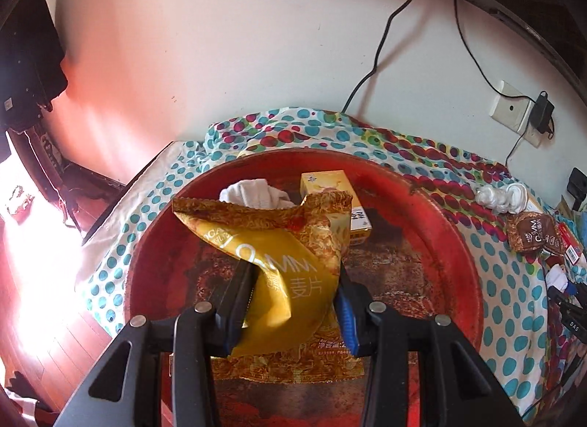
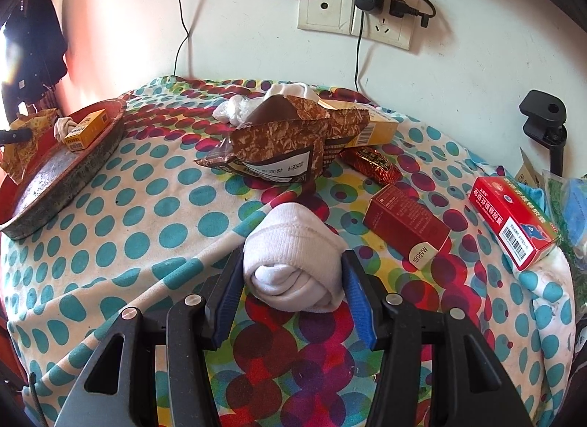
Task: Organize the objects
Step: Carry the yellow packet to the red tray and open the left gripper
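Observation:
My left gripper (image 1: pixel 295 272) is shut on a yellow cereal bag (image 1: pixel 279 261), held over the round red tray (image 1: pixel 455 243). In the tray lie a white sock (image 1: pixel 253 194) and a small yellow box (image 1: pixel 330 184). In the right wrist view my right gripper (image 2: pixel 291 261) is shut on a rolled white sock (image 2: pixel 293 254) that rests on the dotted cloth (image 2: pixel 146 206). The tray (image 2: pixel 91 159) shows at the far left there, with the yellow box (image 2: pixel 86 131) inside and the left gripper's tip (image 2: pixel 14 135) over it.
A brown cereal bag (image 2: pixel 279 140) lies mid-table, with a white sock and plastic wrap (image 2: pixel 238 109) behind it. A dark red box (image 2: pixel 407 228), a red medicine box (image 2: pixel 513 221) and a red wrapper (image 2: pixel 374 164) lie to the right. Cables hang from wall sockets (image 2: pixel 352 12).

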Action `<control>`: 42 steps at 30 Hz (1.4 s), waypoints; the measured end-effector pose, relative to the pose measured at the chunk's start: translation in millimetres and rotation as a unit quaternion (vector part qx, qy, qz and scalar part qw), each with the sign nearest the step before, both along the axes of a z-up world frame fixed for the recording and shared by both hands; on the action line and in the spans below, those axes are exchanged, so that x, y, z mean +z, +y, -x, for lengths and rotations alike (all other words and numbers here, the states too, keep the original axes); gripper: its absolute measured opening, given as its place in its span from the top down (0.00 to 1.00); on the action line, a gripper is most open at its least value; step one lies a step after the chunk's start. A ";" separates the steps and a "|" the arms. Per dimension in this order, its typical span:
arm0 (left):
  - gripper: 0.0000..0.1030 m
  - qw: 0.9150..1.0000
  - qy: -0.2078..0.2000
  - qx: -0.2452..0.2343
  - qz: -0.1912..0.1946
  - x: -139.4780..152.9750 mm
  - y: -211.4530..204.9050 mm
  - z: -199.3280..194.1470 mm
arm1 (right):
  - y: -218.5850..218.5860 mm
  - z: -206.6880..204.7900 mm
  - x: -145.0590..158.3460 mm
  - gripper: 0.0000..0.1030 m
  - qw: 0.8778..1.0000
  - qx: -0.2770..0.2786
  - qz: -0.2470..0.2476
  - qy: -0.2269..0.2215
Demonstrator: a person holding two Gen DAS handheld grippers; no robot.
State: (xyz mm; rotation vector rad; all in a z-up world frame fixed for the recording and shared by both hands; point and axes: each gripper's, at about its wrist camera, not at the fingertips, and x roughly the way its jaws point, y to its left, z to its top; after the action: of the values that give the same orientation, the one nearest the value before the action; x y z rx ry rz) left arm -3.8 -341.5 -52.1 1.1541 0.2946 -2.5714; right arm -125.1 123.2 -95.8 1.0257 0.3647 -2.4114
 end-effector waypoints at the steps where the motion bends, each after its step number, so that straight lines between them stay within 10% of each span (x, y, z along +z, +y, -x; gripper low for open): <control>1: 0.59 1.000 -0.002 0.004 -0.004 -3.3 -4.8 0.0 | 0.5 0.6 -0.2 0.51 1.000 -0.001 0.001 -0.002; 42: 0.50 0.996 0.027 0.071 0.041 -4.2 -34.2 -17.2 | -4.0 0.1 -2.7 0.52 1.000 -0.009 -0.020 0.006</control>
State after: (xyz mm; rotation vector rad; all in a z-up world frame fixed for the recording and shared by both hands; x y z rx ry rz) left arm 13.5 -375.7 -56.3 0.9990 0.2713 -2.4698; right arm -125.3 119.2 -98.6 1.0368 0.4110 -2.4364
